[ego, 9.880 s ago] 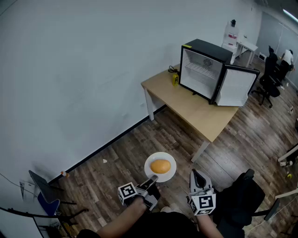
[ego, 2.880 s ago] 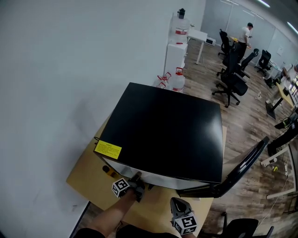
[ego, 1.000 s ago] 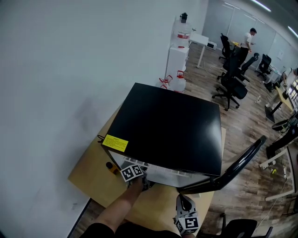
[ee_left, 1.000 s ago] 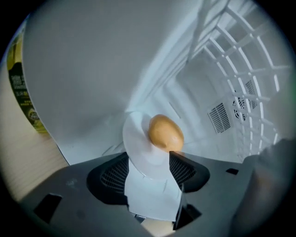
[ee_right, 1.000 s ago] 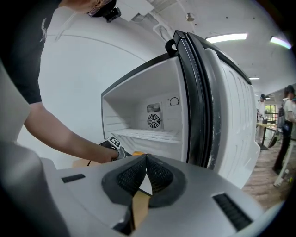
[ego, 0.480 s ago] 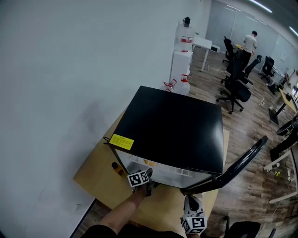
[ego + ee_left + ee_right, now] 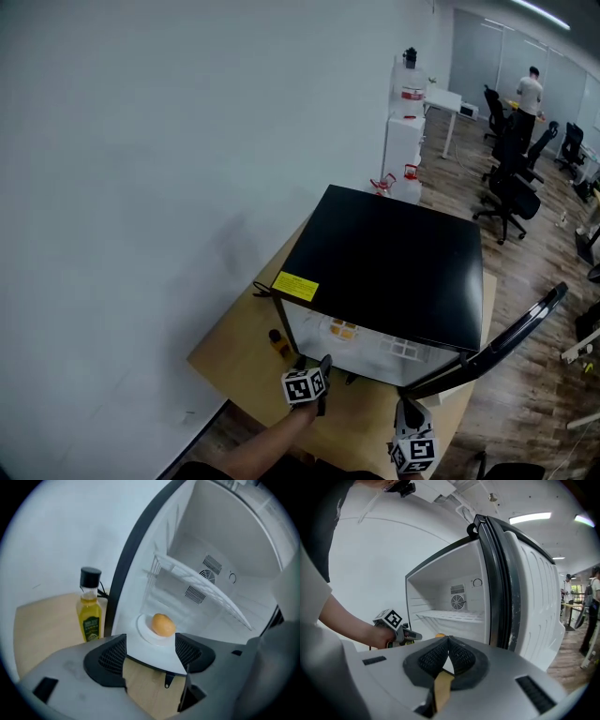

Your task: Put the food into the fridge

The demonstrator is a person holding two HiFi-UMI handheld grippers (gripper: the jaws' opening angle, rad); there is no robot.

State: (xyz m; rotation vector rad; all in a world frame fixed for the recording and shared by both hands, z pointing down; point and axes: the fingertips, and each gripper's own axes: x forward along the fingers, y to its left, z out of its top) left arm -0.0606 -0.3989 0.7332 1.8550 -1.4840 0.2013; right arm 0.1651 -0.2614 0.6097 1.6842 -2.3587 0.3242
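Two grippers are held at the open front of a black-topped mini fridge (image 7: 394,262) that stands on a light wooden table (image 7: 230,361). The left gripper (image 7: 150,653) points into the fridge; its jaws have just been opening and now stand wide apart, gripping nothing, with only the table top and the fridge's white floor seen between them. Just beyond its jaws a white plate (image 7: 142,626) rests on the floor of the fridge, under the wire shelf (image 7: 201,585), and the round orange food (image 7: 162,624) lies on that plate. A bottle of yellow oil (image 7: 90,606) stands upright on the table just outside the fridge's left wall. The right gripper (image 7: 448,641) is held to the right, near the fridge door (image 7: 525,597) that hangs open, with its jaws pressed together and empty
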